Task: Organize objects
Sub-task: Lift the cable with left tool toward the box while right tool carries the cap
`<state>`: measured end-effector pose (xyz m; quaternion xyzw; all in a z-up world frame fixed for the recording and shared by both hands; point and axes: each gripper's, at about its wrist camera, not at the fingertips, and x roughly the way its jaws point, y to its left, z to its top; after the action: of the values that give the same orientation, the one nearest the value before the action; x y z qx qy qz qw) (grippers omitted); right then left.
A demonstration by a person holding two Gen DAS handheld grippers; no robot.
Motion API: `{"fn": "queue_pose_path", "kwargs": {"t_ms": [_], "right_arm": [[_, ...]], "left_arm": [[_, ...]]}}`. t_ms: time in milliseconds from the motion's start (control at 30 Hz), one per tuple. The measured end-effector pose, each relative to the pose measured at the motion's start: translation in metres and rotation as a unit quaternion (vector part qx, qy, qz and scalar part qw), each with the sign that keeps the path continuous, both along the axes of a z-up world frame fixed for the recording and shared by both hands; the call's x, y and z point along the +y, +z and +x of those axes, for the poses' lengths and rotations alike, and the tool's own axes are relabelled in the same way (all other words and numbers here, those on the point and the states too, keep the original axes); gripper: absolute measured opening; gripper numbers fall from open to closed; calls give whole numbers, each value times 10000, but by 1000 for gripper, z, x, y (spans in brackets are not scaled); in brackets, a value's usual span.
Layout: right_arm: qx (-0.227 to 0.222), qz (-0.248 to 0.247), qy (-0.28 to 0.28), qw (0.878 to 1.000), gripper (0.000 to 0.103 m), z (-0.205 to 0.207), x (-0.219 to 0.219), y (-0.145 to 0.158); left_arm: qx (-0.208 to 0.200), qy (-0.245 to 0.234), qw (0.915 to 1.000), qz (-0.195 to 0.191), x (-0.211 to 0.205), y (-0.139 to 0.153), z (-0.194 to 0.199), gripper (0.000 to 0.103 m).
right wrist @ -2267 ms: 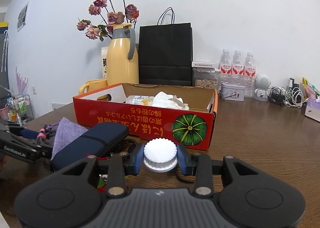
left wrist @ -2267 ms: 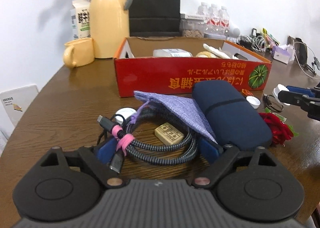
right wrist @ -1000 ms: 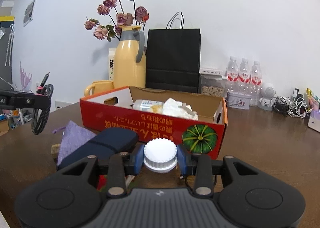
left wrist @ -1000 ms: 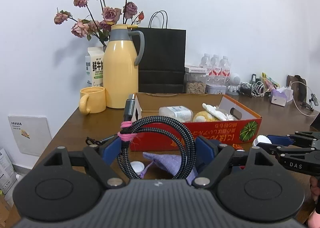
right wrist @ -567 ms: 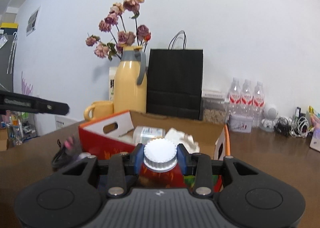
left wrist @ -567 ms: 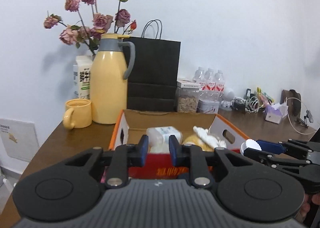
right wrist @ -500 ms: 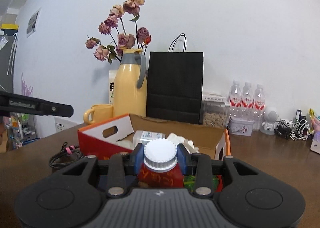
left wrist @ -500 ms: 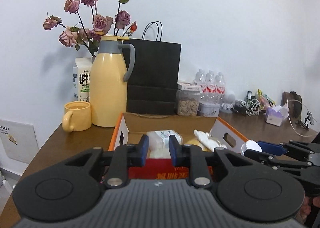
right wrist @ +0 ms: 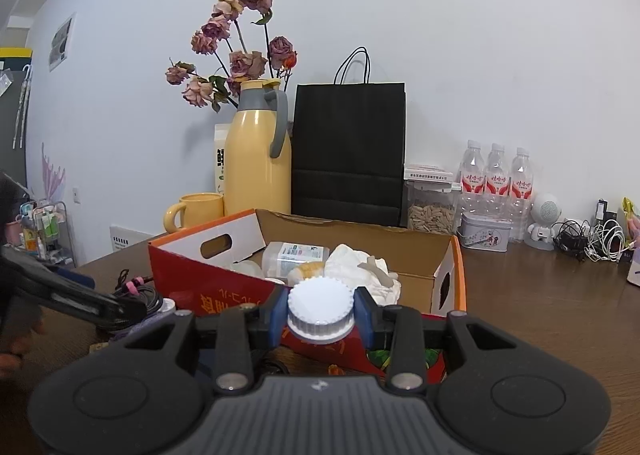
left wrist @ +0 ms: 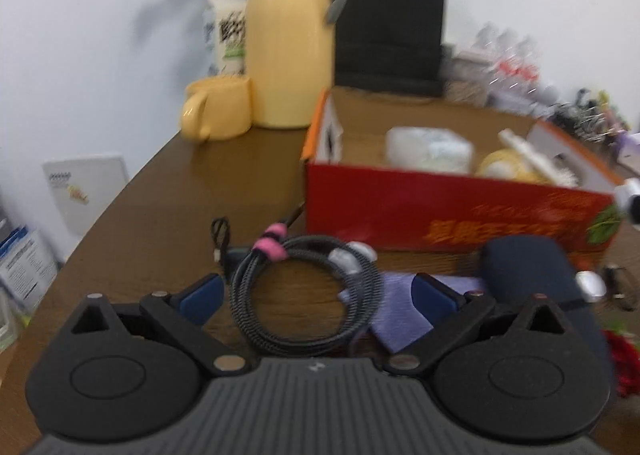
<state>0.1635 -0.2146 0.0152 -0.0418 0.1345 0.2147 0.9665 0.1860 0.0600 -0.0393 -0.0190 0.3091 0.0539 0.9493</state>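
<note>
A coiled black braided cable (left wrist: 304,295) with pink ties lies on the wooden table just in front of the red cardboard box (left wrist: 440,223). My left gripper (left wrist: 318,291) hangs low over it with its jaws opening wide; the coil sits between the blue pads (left wrist: 200,295), which do not press on it. A purple pouch (left wrist: 400,315) and a navy case (left wrist: 528,275) lie to the right of the coil. My right gripper (right wrist: 320,313) is shut on a white ribbed cap (right wrist: 320,311), held at the near wall of the red box (right wrist: 224,287), which holds a bottle and white items.
A yellow jug (left wrist: 288,43), a yellow mug (left wrist: 216,111) and a black paper bag (right wrist: 348,151) stand behind the box. Water bottles (right wrist: 496,175) and loose cords (right wrist: 592,239) are at the back right. A red rose (left wrist: 624,359) lies at the right; the table's edge (left wrist: 100,215) curves at the left.
The left gripper let the lifted cable fall to the table, shut empty, then dropped low over it and opened wide. The right gripper kept the cap and drew nearer the box.
</note>
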Motion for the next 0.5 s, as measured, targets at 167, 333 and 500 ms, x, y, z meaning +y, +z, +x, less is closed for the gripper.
{"fn": "queue_pose_path", "kwargs": {"t_ms": [167,333,500], "right_arm": [[7,-20,-10,10000,34,0,1,-1],[-9,-2,-22,10000,34,0,0,0],[-94,1,-62,9999,34,-1,-4,4]], "left_arm": [[234,117,9991,-325,12,-13,10,98],[-122,96,9991,-389,13,-4,-6,88],[-947,251,9943,-420,15,33,-36,76]]}}
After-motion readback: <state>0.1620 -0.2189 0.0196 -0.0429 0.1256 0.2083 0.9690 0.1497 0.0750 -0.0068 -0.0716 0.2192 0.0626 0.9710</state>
